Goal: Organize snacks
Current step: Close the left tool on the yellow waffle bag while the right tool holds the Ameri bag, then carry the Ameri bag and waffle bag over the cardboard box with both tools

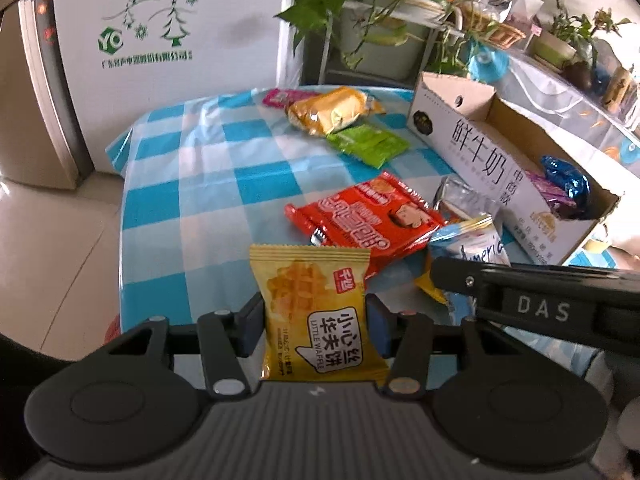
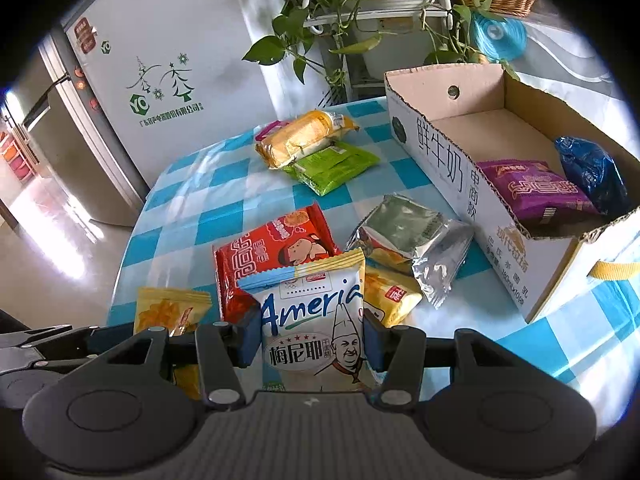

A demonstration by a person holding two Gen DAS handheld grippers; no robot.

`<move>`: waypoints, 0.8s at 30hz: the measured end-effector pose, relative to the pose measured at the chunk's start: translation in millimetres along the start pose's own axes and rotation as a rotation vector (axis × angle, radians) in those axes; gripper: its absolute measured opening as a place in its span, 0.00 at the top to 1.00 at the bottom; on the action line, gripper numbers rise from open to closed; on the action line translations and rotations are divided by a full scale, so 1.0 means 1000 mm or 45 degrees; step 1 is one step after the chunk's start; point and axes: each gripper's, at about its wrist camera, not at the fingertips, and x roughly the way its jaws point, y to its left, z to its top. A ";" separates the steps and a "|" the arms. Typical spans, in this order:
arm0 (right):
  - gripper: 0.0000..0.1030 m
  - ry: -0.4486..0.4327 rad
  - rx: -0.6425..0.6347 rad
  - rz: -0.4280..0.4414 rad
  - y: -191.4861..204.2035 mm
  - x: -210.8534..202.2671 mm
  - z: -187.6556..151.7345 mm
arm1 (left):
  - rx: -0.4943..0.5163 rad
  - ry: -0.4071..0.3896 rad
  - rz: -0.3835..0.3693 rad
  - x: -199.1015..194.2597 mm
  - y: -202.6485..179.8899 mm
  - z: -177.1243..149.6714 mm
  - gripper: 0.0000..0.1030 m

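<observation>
- the left gripper [image 1: 316, 326] is clamped on a yellow waffle packet [image 1: 316, 312], its blue pads pressing both side edges; the packet stands upright, lifted above the checked tablecloth [image 1: 192, 184].
- the right gripper [image 2: 310, 338] is clamped the same way on a white and blue biscuit packet [image 2: 316, 320], held upright near the open end of the cardboard box [image 2: 444, 168].
- the box lies on the tablecloth with its top cut away; inside it, at the near end, a purple packet [image 2: 532, 194] lies beside a blue wrapper [image 2: 592, 178].
- just beside the box's long printed wall, a silver packet [image 2: 412, 236] rests on the cloth.
- a red packet [image 2: 272, 256] lies left of the silver one, farther from the box.
- near the box's far end, a cake pack [image 2: 304, 138] overlaps a green packet [image 2: 336, 168].
</observation>
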 end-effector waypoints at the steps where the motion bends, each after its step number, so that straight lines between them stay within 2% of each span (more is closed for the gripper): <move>1: 0.45 -0.004 0.006 0.003 -0.001 -0.001 0.000 | 0.011 -0.014 0.007 -0.002 -0.001 0.000 0.50; 12: 0.45 -0.057 0.039 -0.007 -0.007 -0.009 0.005 | -0.030 -0.078 0.057 -0.006 0.008 0.005 0.50; 24: 0.45 -0.126 -0.060 0.047 -0.003 -0.027 0.032 | -0.046 -0.162 0.062 -0.008 0.007 0.019 0.50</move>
